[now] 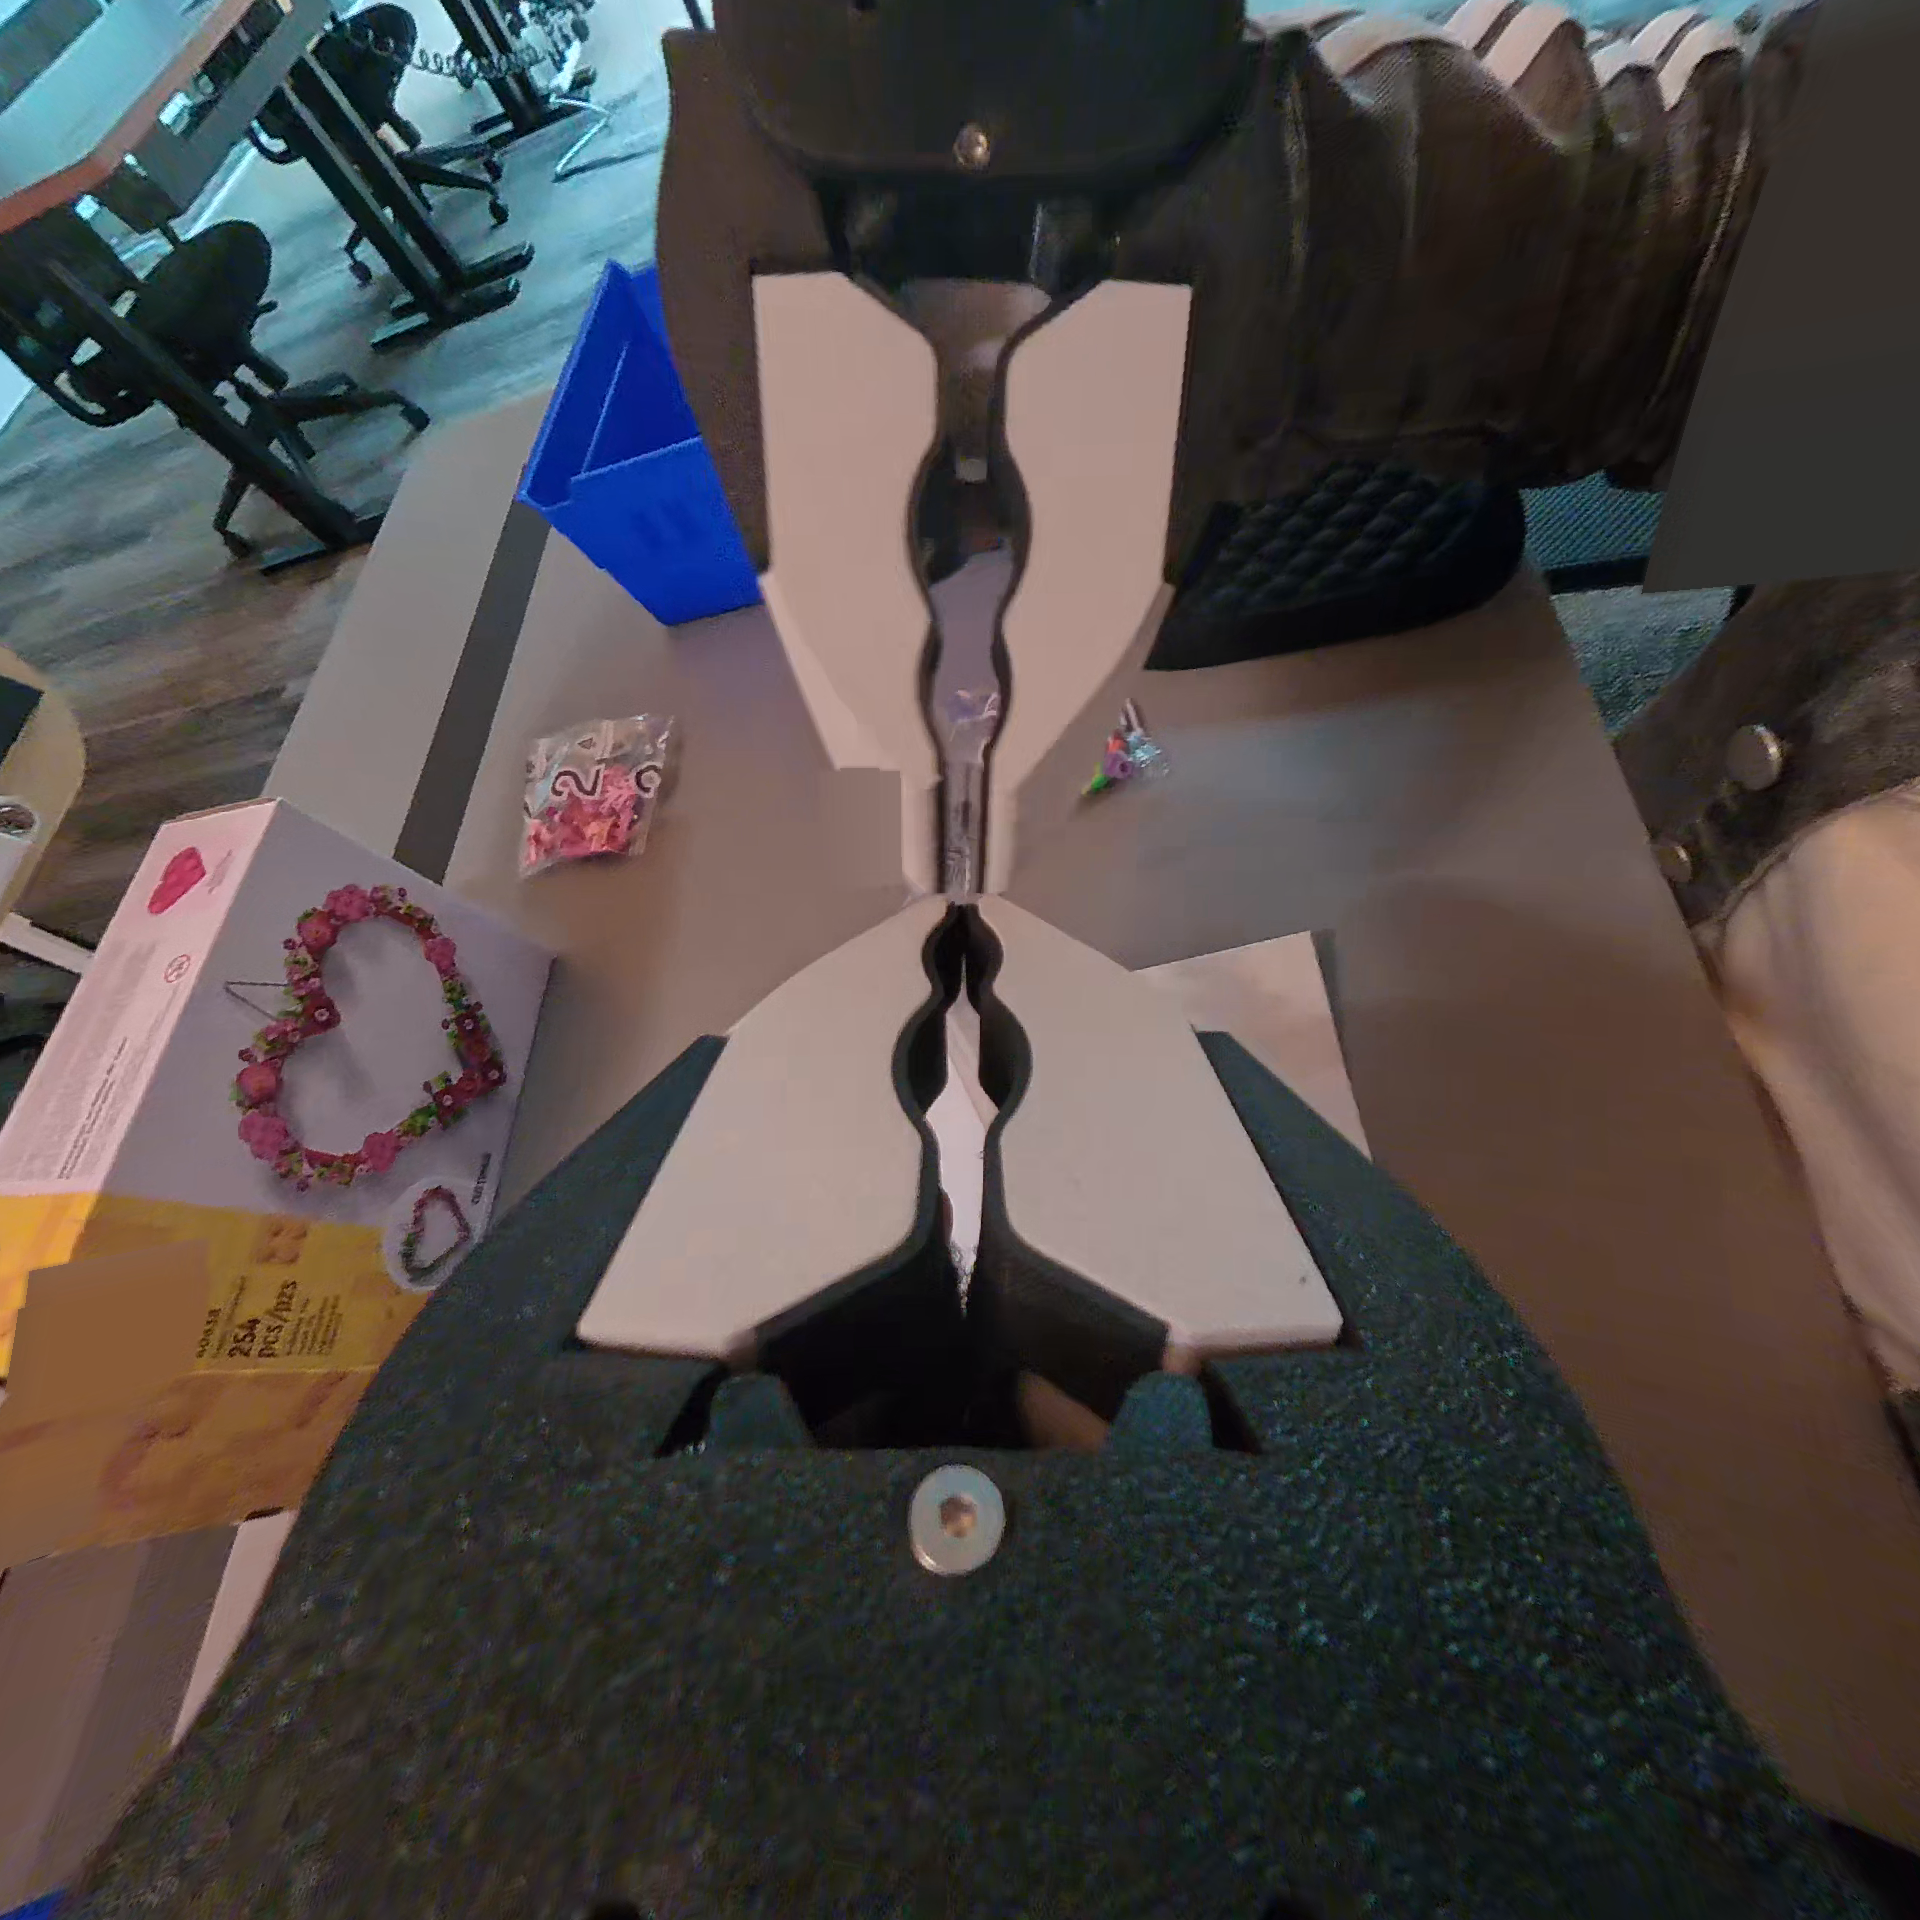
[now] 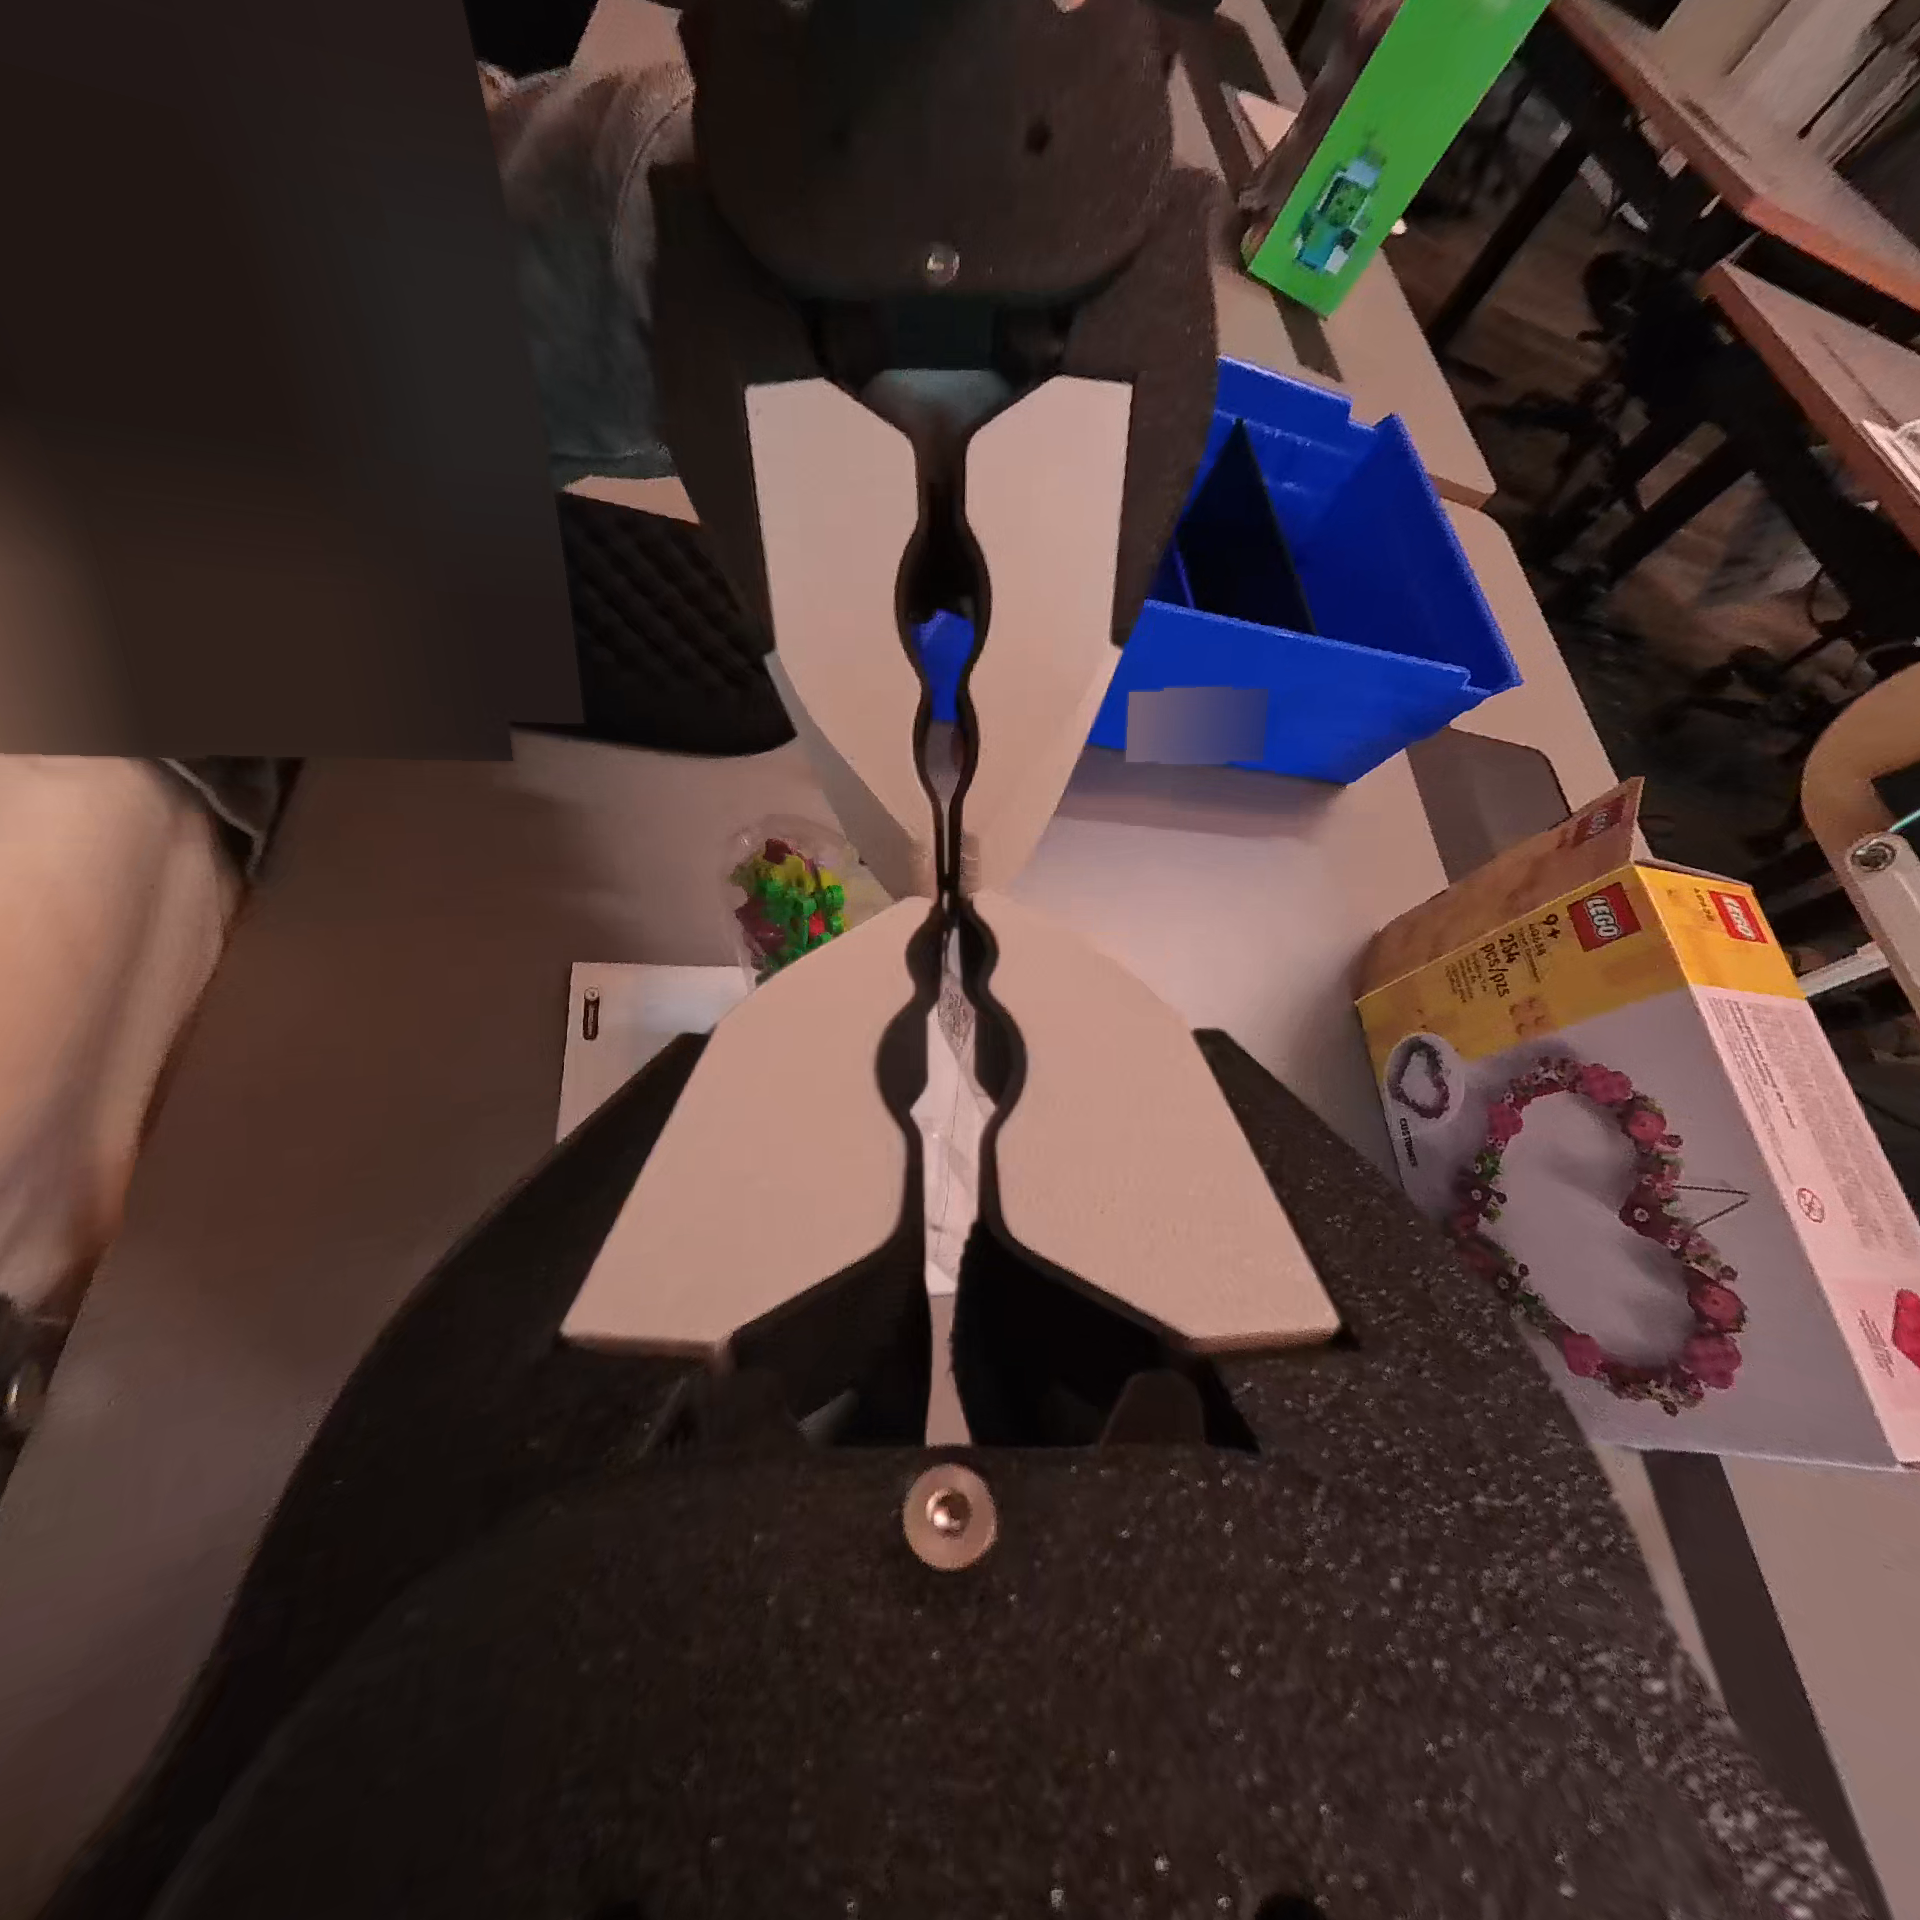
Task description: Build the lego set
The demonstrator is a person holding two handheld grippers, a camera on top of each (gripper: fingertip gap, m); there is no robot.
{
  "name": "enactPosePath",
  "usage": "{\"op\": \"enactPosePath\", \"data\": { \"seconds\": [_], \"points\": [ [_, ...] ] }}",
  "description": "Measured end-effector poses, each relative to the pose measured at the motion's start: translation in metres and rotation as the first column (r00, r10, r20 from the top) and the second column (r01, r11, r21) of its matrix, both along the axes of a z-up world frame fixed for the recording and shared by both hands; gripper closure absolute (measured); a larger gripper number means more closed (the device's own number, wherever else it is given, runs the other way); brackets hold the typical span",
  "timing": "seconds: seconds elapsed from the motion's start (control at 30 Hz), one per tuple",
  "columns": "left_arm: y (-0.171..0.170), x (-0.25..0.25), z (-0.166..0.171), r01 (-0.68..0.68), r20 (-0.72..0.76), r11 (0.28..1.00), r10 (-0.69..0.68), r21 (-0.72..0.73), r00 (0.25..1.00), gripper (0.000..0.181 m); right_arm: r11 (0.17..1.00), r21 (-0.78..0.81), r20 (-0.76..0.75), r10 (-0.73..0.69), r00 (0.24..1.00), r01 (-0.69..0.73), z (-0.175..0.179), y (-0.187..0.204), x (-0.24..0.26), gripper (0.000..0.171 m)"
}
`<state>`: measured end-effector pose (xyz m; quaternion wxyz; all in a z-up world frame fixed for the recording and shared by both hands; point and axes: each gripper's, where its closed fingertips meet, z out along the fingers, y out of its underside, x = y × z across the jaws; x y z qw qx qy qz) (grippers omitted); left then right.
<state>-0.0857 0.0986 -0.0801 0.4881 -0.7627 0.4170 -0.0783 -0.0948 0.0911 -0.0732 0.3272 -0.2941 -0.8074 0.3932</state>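
Starting from our own tools: the left gripper (image 1: 961, 920) and the right gripper (image 1: 961, 878) meet nose to nose over the middle of the table (image 1: 1403, 852), tips touching or as good as. Both are clenched. The right one is pinching a thin clear bag (image 1: 968, 727); in the right wrist view we see the bag's plastic (image 2: 956, 1023) in the slot between that gripper's fingers. The left gripper's tips are pressed together too, but we can't tell if they've actually nipped the bag's edge.

The bag's long axis runs 12-to-6 in both views, lying along the right gripper's fingers, with its free end pointing at the left gripper's tips.

So our guess is we're on the bag-opening step, very early in the build. Next move probably calls for a firm grip on both sides and a pull apart or twist to tear it, without flinging pieces everywhere.

Going outward in the left wrist view: a bag of pink pieces (image 1: 597, 790) lies at 10 o'clock from the tips, and a small bag of green and purple bits (image 1: 1122, 753) at 1 o'clock. A white booklet (image 1: 1247, 997) lies at 4 o'clock, under our left gripper. The set's box (image 1: 260, 1039) with the flower heart sits at 8 o'clock, and a blue bin (image 1: 644, 488) at 11 o'clock, well apart from the bags.
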Motion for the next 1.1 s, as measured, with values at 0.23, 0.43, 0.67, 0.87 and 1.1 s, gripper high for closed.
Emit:
{"op": "enactPosePath", "data": {
  "seconds": [0.23, 0.43, 0.67, 0.87, 1.1],
  "points": [
    [0.002, 0.001, -0.006, -0.027, -0.042, 1.0, 0.028, 0.011, 0.999, 0.181, 0.995, -0.104, 0.023, -0.007, 1.0, 0.01, -0.007, -0.001, 0.002, 0.168],
    [0.002, 0.005, -0.015, -0.019, -0.08, 1.0, 0.02, 0.015, 0.997, 0.181, 0.969, -0.247, 0.059, -0.015, 0.998, 0.029, -0.012, 0.0, 0.004, 0.171],
    [0.02, -0.001, -0.017, -0.061, -0.387, 0.933, 0.206, 0.355, 0.899, 0.181, 0.765, -0.607, 0.152, -0.153, 0.976, 0.214, -0.017, 0.017, 0.0, 0.171],
    [0.012, 0.038, -0.04, 0.035, -0.434, 0.911, 0.163, 0.412, 0.886, 0.181, 0.607, -0.69, 0.149, -0.414, 0.898, 0.395, -0.033, 0.054, -0.001, 0.171],
    [0.022, -0.006, -0.025, -0.156, -0.213, 0.923, 0.241, 0.351, 0.947, 0.181, 0.627, -0.711, 0.136, -0.32, 0.938, 0.317, -0.028, 0.038, -0.003, 0.171]
  ]
}}
